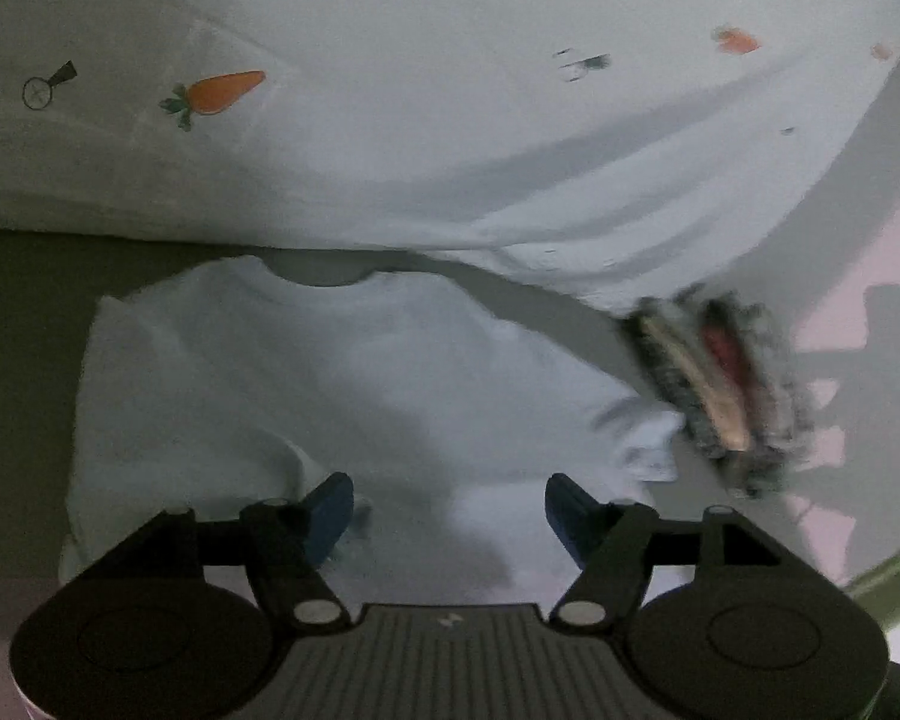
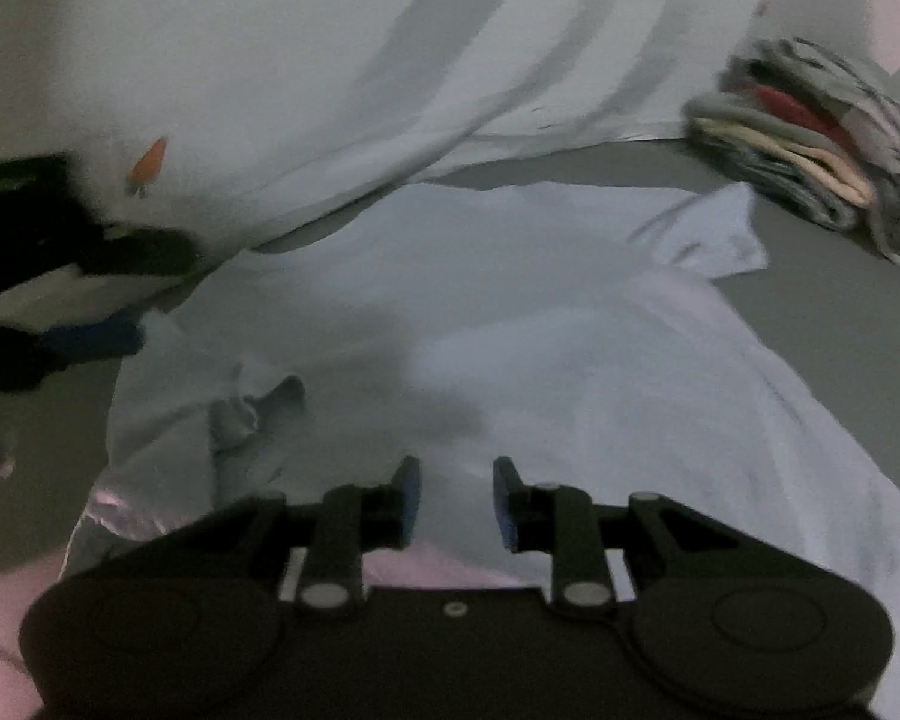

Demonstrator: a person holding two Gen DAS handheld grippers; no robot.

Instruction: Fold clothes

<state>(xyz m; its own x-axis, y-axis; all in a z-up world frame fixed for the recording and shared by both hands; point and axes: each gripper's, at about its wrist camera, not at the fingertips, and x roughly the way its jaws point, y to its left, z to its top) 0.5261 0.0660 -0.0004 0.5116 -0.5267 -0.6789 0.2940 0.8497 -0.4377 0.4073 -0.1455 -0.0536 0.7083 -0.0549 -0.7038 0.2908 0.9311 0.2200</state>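
A white T-shirt [image 1: 306,372] lies flat on a grey surface [image 1: 18,360], with its round collar at the far side. My left gripper [image 1: 450,510] hovers over the shirt's near part, blue pads wide apart and nothing between them. In the right wrist view the same T-shirt [image 2: 510,300] fills the middle, one short sleeve [image 2: 714,228] sticking out at the far right and a rumpled fold [image 2: 252,414] on its left side. My right gripper [image 2: 456,498] stands above the shirt's near edge, open by a narrow gap and holding nothing. The left gripper's blue pad [image 2: 99,339] shows at the left edge.
A large white cloth with carrot prints [image 1: 450,90] lies just beyond the shirt's collar, seen too as the printed cloth [image 2: 270,90]. A stack of folded clothes [image 1: 720,384] sits to the right, also visible as the stack [image 2: 810,150]. Bare grey surface [image 2: 840,312] lies right of the shirt.
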